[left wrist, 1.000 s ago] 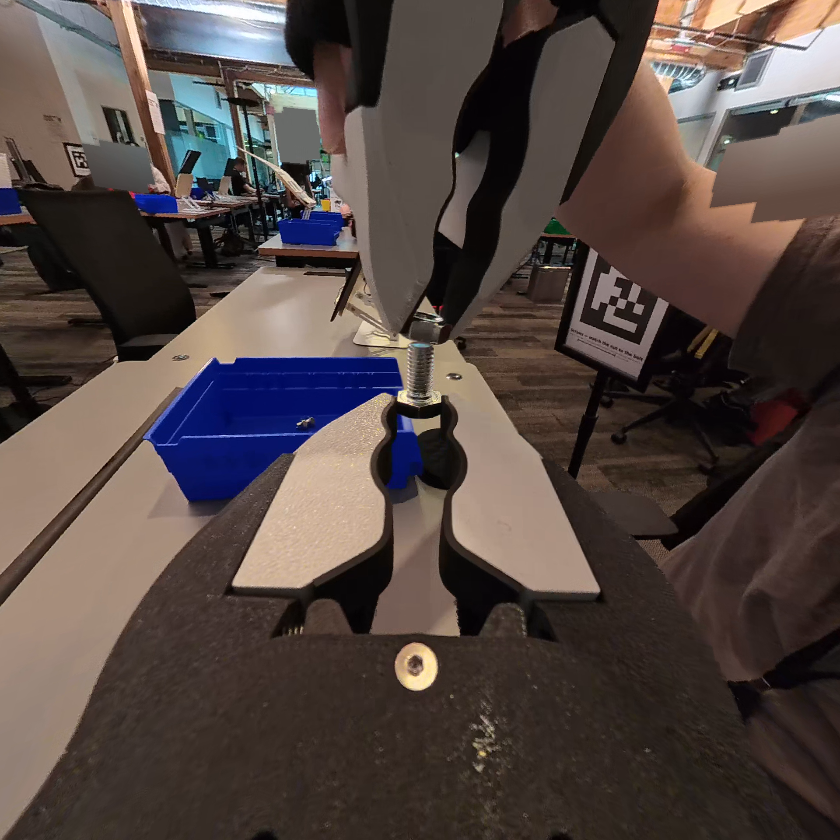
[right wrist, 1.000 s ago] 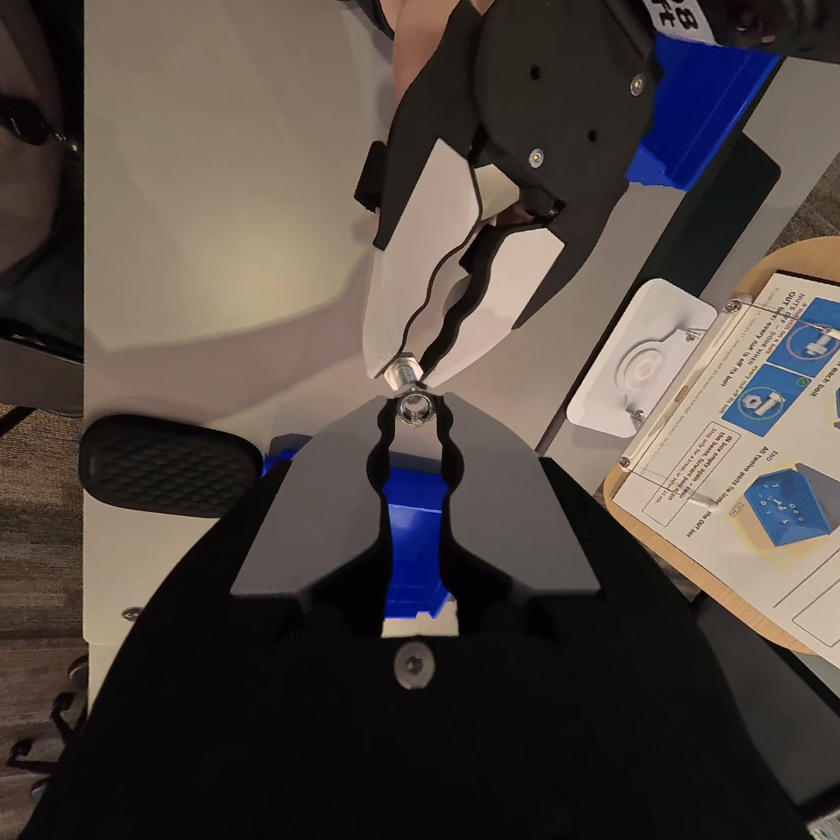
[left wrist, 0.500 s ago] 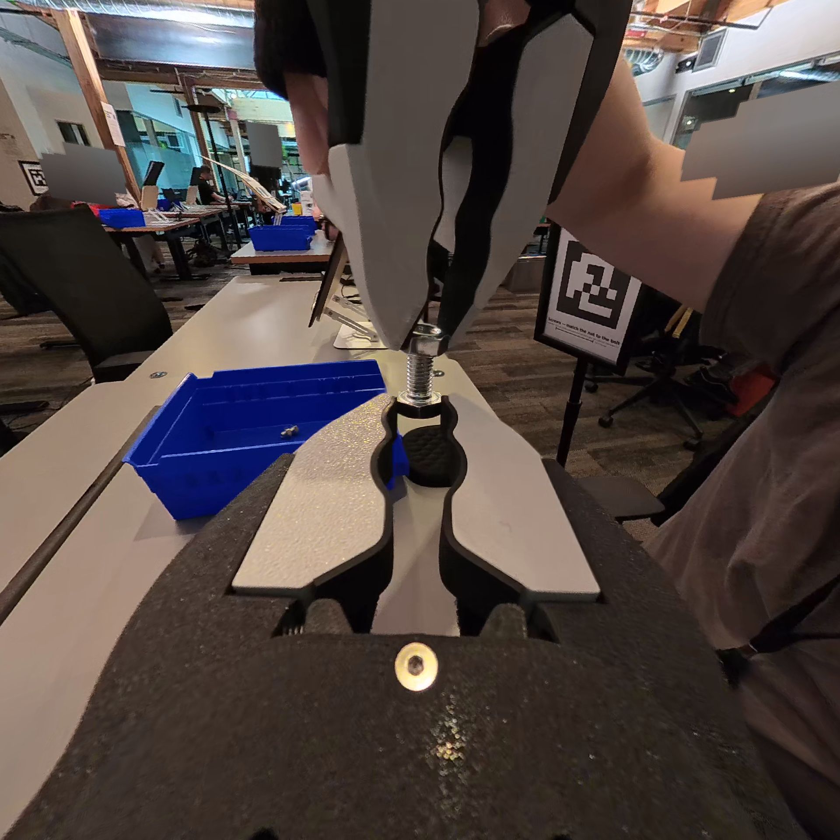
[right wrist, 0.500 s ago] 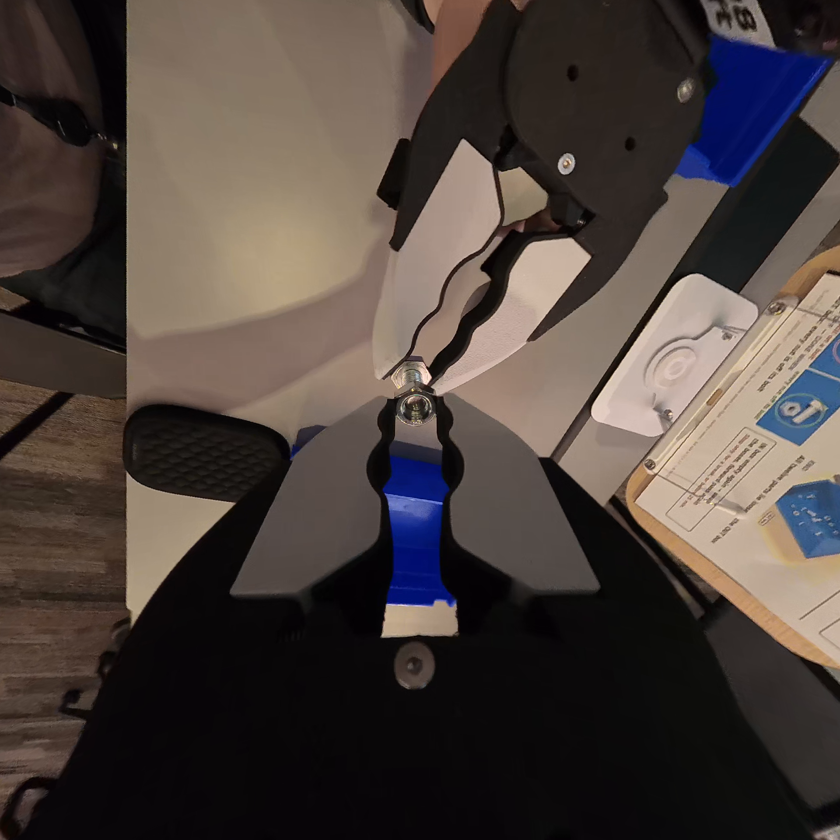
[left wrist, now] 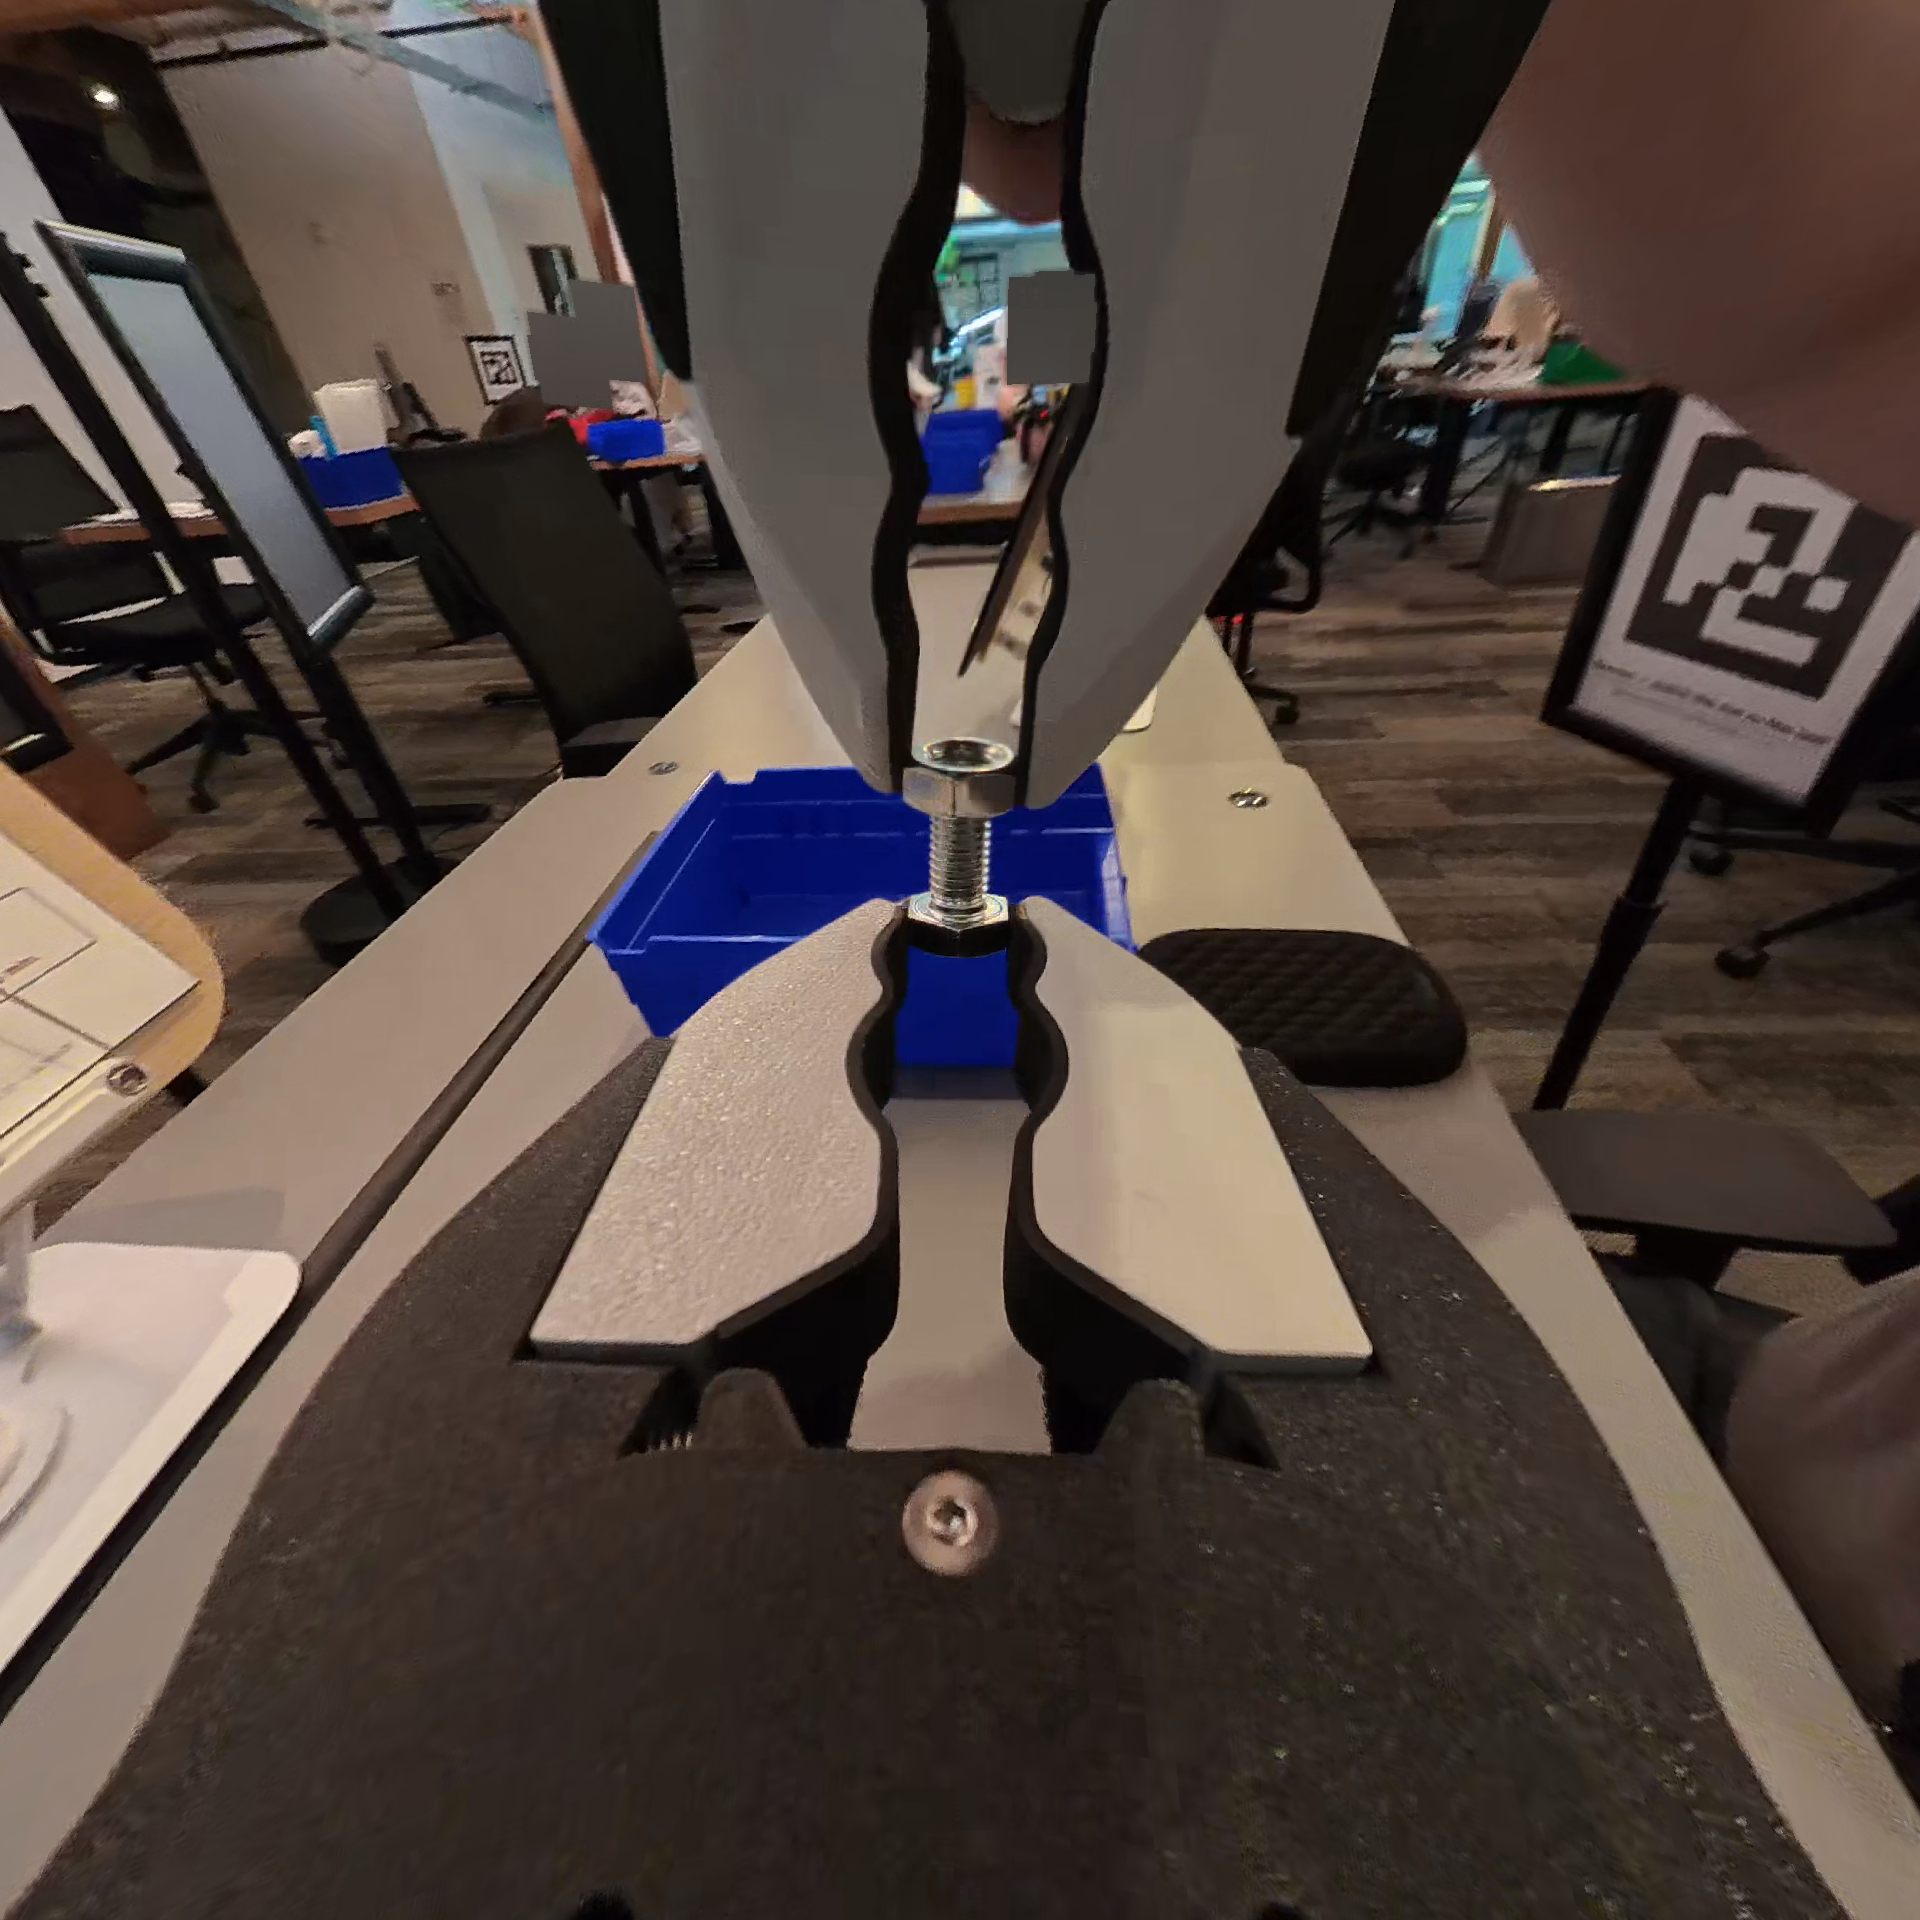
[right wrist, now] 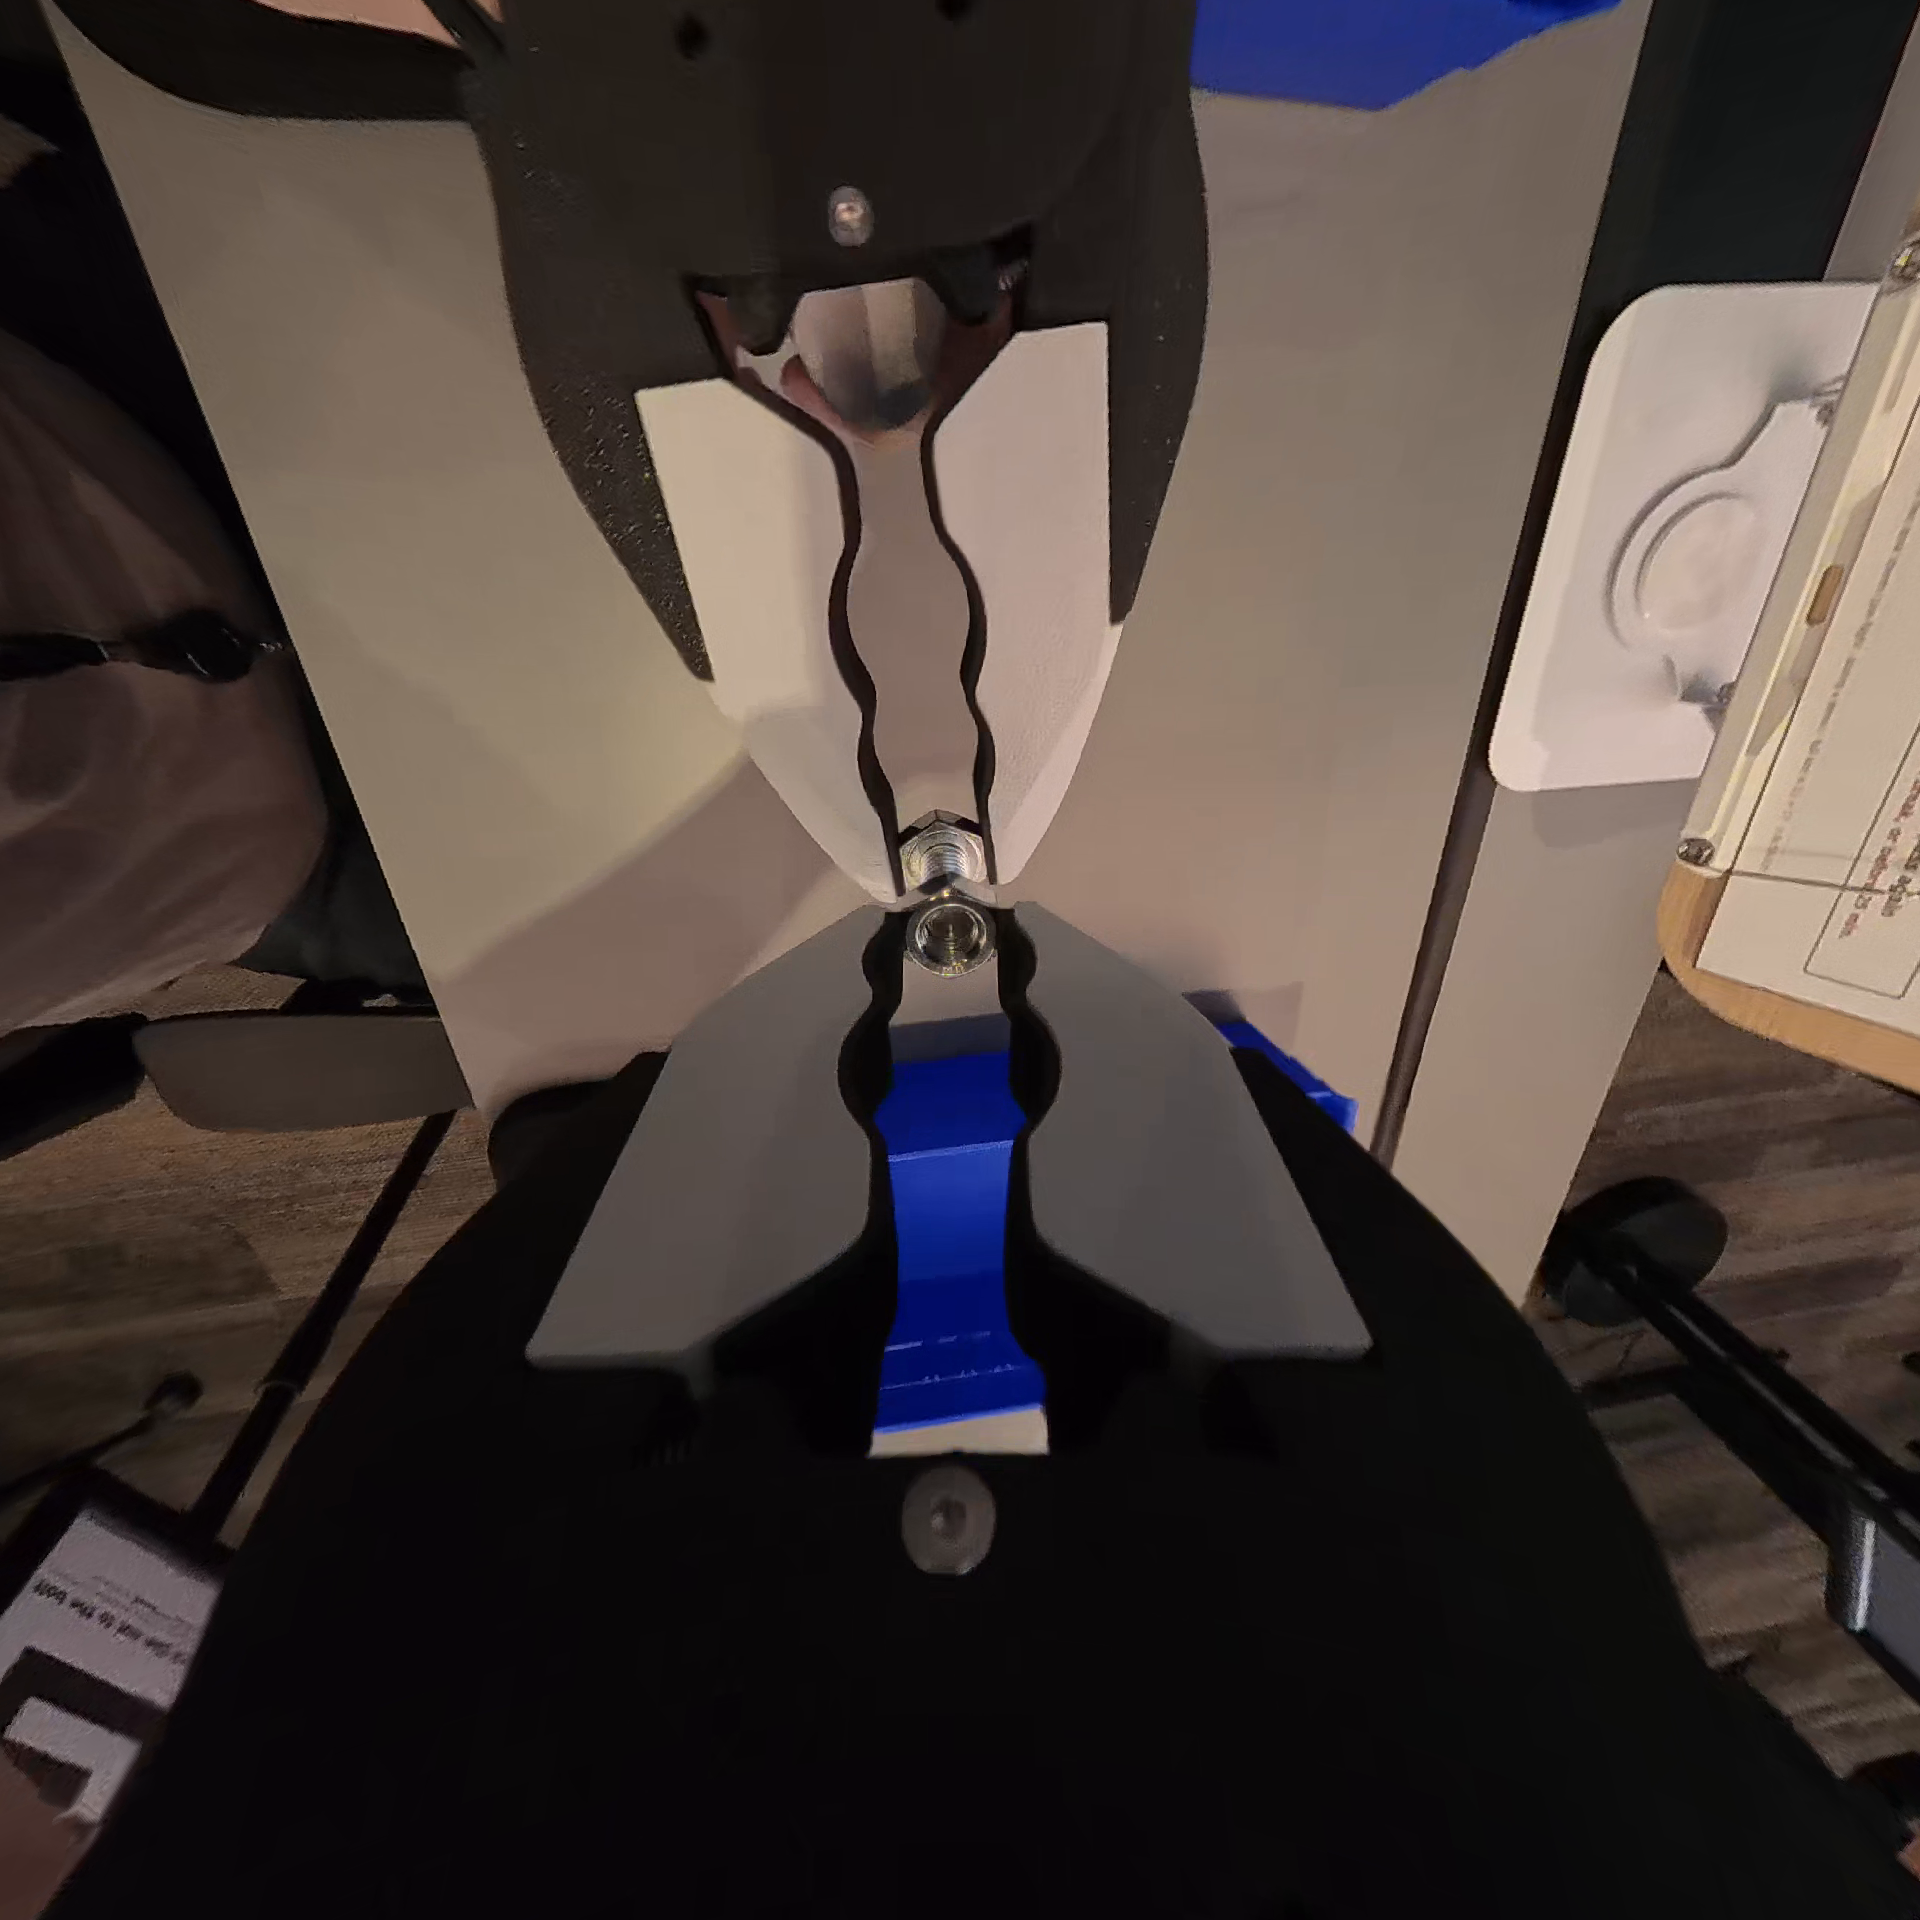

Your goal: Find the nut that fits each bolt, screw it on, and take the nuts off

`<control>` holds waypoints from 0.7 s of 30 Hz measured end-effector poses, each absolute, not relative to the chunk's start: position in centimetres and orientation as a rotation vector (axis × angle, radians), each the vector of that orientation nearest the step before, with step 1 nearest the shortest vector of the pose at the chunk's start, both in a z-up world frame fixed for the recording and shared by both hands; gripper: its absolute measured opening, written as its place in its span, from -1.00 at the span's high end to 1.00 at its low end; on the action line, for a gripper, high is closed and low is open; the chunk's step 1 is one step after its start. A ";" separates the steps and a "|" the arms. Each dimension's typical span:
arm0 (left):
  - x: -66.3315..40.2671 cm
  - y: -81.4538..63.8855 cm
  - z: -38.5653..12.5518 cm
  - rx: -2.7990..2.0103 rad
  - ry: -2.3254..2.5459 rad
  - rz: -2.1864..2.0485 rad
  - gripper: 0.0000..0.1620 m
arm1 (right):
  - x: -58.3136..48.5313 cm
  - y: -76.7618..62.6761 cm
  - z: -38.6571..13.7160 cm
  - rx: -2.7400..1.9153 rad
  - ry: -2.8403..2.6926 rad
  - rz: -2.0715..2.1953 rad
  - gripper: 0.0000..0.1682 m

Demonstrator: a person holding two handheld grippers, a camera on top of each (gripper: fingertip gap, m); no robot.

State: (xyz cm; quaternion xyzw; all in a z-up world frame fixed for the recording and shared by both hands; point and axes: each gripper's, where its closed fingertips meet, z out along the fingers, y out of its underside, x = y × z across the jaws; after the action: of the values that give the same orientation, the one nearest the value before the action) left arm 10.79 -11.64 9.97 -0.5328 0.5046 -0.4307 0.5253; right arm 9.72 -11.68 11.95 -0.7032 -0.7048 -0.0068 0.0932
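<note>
In the left wrist view my left gripper (left wrist: 957, 920) is shut on a silver hex nut (left wrist: 957, 914) at its fingertips. A silver bolt (left wrist: 957, 857) stands upright with its threaded shaft in that nut. My right gripper (left wrist: 957, 792) comes down from above, shut on the bolt's hex head. In the right wrist view my right gripper (right wrist: 948, 932) grips the bolt head (right wrist: 948, 938), seen end-on. My left gripper (right wrist: 940, 864) reaches in from the top, with the nut (right wrist: 940, 860) pressed between its pads. Both are held in the air over a blue bin (left wrist: 769, 883).
The grey table (left wrist: 343, 1049) carries the blue bin, a black pad (left wrist: 1299, 997) to the right, a white plate (right wrist: 1683, 561) and an instruction board (right wrist: 1818, 831). A framed marker sign (left wrist: 1766, 582) stands on a stand at the right. Chairs and other desks stand behind. My two grippers' fingertips are within a few centimetres of each other.
Both grippers have swung round together, so the right gripper now faces the left one head-on and the blue bin lies straight behind the bolt. Bolt and nut stay held.
</note>
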 end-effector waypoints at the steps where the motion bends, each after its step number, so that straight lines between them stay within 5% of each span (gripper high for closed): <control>1: 10.9 -11.5 9.8 -1.287 1.209 -1.013 0.78 | 9.8 -11.6 11.8 -2.114 -2.080 -0.024 0.78; 21: 9.6 -9.1 10.9 -1.317 1.033 -0.896 0.79 | 8.5 -9.1 12.8 -2.437 -1.575 0.251 0.78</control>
State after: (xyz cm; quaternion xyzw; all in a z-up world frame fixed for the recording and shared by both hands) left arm 9.56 -9.06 10.89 -0.5640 0.4425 -0.3836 0.5821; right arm 8.53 -9.14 12.80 -0.8312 -0.5373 0.0857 0.1140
